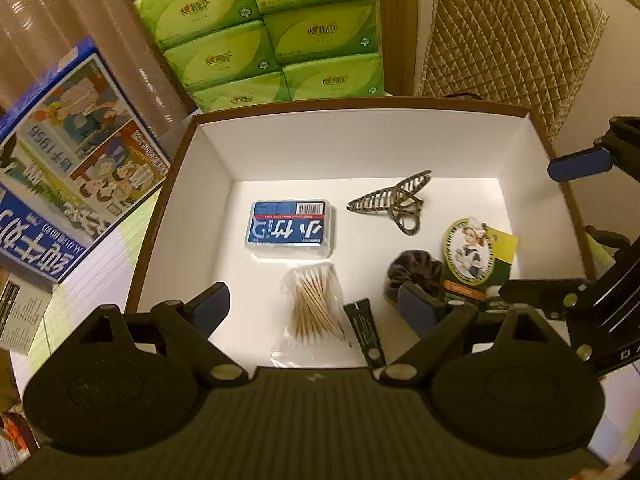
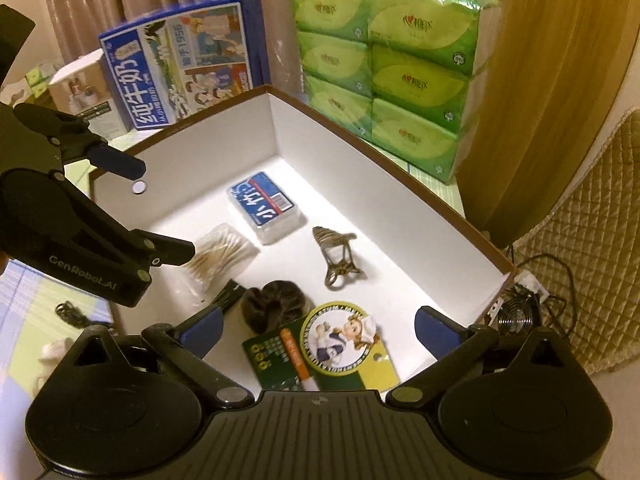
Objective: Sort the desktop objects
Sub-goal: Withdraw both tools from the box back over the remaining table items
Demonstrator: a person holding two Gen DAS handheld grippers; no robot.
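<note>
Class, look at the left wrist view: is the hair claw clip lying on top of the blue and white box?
No. The hair claw clip lies on the tray's white floor, apart from the blue and white box.

Your left tongs (image 1: 316, 304) and right tongs (image 2: 318, 330) are matte black, each with two round housings, a ribbed centre plate, silver rivets at the linkage pivots and blue pads on the fingertips (image 2: 202, 326). White lettering marks the left one's side.
</note>
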